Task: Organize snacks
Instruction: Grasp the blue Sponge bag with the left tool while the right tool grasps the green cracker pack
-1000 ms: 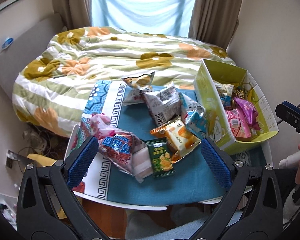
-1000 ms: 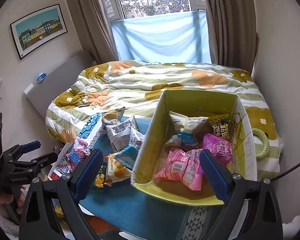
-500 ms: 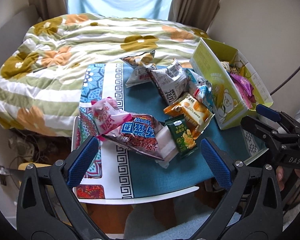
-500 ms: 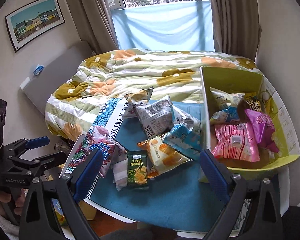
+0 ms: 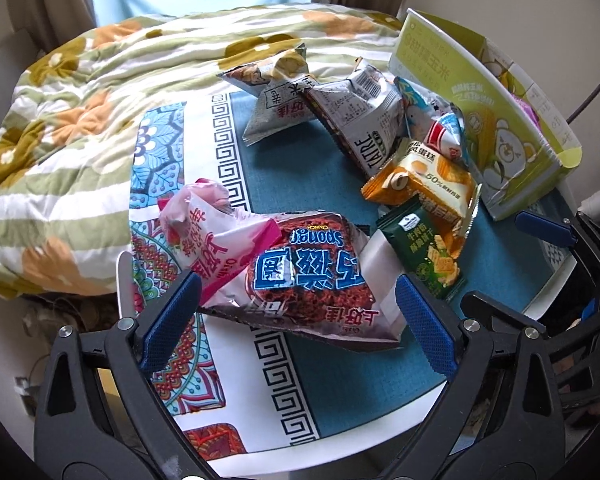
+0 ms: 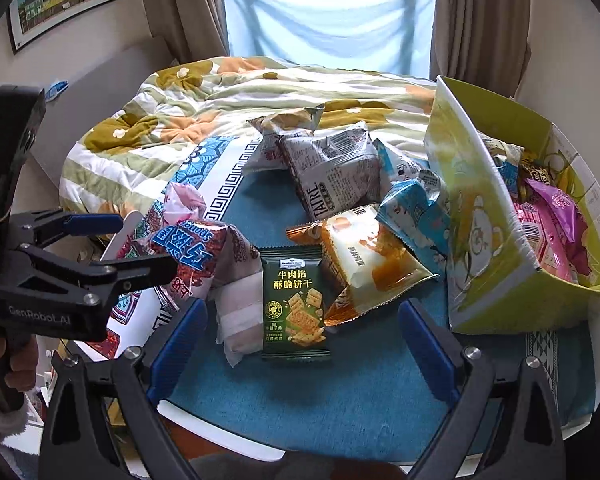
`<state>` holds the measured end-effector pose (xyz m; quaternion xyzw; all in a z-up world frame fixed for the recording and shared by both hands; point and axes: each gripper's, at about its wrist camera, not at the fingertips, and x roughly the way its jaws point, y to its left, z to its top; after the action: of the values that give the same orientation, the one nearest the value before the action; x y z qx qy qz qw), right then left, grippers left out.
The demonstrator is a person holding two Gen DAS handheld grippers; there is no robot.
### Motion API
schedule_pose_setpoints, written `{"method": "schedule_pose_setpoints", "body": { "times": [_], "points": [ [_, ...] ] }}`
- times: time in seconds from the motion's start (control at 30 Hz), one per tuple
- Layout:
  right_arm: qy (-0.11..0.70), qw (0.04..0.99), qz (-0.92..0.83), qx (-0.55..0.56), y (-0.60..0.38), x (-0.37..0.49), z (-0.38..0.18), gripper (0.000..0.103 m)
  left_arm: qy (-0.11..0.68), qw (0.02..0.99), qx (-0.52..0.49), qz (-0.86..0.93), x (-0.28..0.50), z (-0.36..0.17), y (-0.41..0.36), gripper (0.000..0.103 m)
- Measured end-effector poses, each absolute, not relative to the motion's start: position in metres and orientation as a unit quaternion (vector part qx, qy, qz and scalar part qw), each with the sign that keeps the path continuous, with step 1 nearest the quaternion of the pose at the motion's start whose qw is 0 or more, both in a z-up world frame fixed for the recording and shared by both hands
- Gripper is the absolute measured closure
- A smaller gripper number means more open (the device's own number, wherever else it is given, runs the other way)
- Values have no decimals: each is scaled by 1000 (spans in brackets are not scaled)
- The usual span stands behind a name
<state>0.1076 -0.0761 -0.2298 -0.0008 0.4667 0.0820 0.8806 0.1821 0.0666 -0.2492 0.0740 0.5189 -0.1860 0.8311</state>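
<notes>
Snack packets lie in a heap on the blue table mat (image 5: 332, 376). My left gripper (image 5: 296, 316) is open, its pads either side of the near edge of a big dark Sponge Crunch bag (image 5: 312, 276), with a pink packet (image 5: 208, 236) beside it. My right gripper (image 6: 300, 340) is open just in front of a dark green cracker packet (image 6: 294, 304); an orange packet (image 6: 364, 264) lies beside it. A yellow-green box (image 6: 484, 240) at the right holds several packets, a pink one (image 6: 556, 220) among them. The box also shows in the left wrist view (image 5: 480, 120).
Grey and white chip bags (image 5: 356, 120) and a light blue packet (image 6: 416, 216) lie further back on the mat. A flowered quilt (image 5: 80, 120) covers the bed behind the table. The table's white edge (image 6: 380, 436) is close to me.
Both grippers have moved down and closer to the table. The left one has come up to the Sponge Crunch bag; the right one has swung left from the box to the green packet.
</notes>
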Motion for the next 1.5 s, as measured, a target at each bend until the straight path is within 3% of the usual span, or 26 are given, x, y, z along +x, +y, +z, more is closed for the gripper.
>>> {"method": "schedule_pose_setpoints", "body": {
  "times": [0.1,0.17,0.53,1.03,1.23,1.33,1.5],
  "points": [
    [470,877,94,-10,-71,116,-244,8,521,825,105,-191,187,-259,55,7],
    [472,876,99,-29,-66,120,-252,8,530,817,121,-193,191,-267,49,15],
    [483,861,144,-67,-53,129,-278,36,555,803,127,-175,204,-287,44,24],
    [501,852,146,-38,-58,134,-289,39,570,799,99,-165,200,-299,62,40],
    [503,850,153,-25,-59,134,-288,50,561,806,97,-163,198,-296,63,44],
    [500,854,146,-21,-62,134,-286,61,556,809,93,-166,195,-292,64,45],
    [499,856,134,-15,-67,134,-281,62,543,817,90,-171,191,-280,63,46]
  ]
}}
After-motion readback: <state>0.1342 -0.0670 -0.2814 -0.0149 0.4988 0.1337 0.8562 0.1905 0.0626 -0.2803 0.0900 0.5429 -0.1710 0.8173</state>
